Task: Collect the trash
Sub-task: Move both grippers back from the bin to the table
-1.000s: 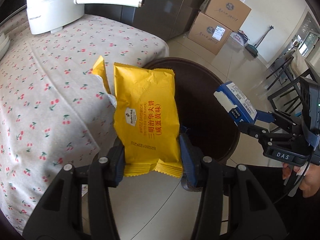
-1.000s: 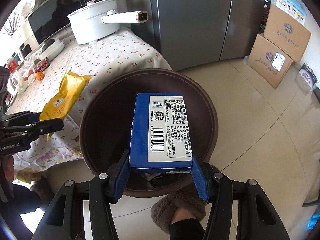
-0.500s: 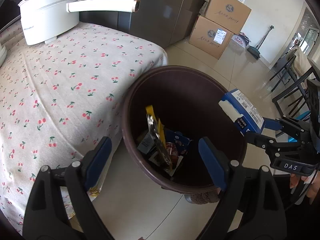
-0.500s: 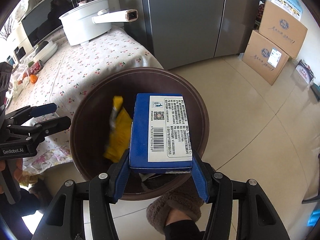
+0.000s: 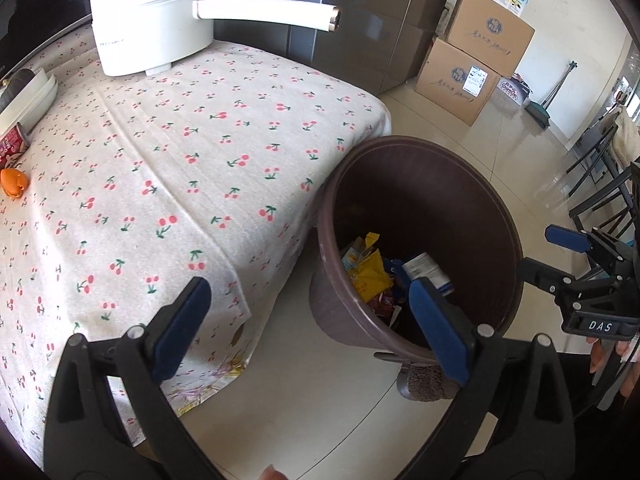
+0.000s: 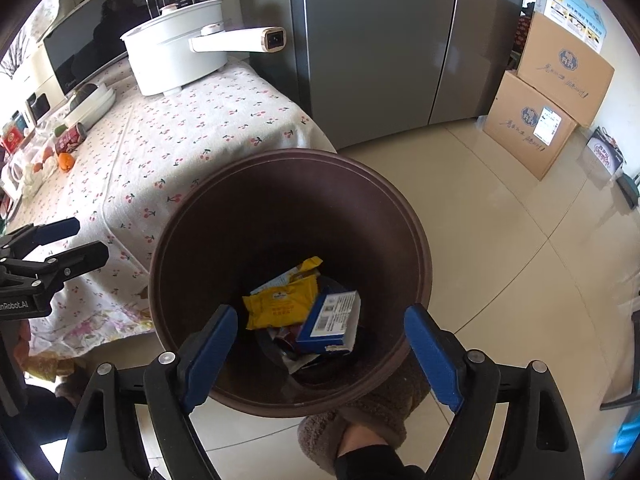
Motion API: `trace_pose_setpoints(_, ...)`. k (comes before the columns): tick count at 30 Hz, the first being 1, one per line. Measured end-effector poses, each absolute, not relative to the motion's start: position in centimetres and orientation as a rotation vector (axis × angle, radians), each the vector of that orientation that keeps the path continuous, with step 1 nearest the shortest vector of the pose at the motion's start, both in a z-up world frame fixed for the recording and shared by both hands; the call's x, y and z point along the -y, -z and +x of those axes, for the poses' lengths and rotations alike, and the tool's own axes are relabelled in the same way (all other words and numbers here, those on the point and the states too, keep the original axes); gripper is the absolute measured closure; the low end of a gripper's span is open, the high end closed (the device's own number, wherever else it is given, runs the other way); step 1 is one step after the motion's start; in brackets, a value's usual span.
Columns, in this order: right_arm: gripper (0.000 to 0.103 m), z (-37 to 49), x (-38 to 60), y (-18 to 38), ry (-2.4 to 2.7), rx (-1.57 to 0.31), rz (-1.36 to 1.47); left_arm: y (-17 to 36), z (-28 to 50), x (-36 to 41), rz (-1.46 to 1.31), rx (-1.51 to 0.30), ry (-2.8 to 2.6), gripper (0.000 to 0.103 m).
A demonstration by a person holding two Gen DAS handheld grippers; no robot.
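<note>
Left to right. On the cherry-print surface (image 5: 168, 168) we saw a white pot (image 5: 156, 12) at the far end, and a red can (image 6: 71, 139) and an orange item (image 5: 14, 184) near the left edge. The left hand-held gripper (image 5: 308, 328) hung over the surface's corner and the bin's rim; its jaws had just been opening, stood spread, and had nothing between them. Just beside the surface stood the brown bin (image 6: 416, 240), where the trash lay: the yellow wrapper (image 6: 282, 306) and, touching it on the right, the blue box (image 6: 330, 320), both at the bottom. The right hand-held gripper (image 6: 320, 352) hovered above the bin, its jaws likewise just opened, spread and empty. A slippered foot (image 6: 360, 424) rested against the bin's base.

Risks, in our judgement: a finger lowered carelessly could catch the rim and tip the bin, or the foot could nudge it. Reaching back along the surface, a spread jaw might snag the cloth and drag the can with it.
</note>
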State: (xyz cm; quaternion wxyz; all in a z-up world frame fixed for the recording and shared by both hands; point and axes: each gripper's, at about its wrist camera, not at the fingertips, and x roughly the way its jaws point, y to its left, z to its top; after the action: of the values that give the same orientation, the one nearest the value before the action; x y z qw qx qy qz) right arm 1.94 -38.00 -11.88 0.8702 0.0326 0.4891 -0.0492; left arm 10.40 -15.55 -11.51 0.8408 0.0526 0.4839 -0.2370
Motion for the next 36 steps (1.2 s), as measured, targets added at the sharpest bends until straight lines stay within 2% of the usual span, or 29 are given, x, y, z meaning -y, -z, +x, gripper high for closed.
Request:
trace_pose_setpoints(20,0.012,3.8,33.5,11.1,0.035,-1.026,0.013,10.1,9.7,7.4,0.066,-1.001,0.380,0.003)
trace_pose_setpoints(36,0.010,6.3,26.8,10.4,-0.045,-1.015,-0.051,9.8,8.7,-3.1,-0.024,-0.984,0.234,0.001)
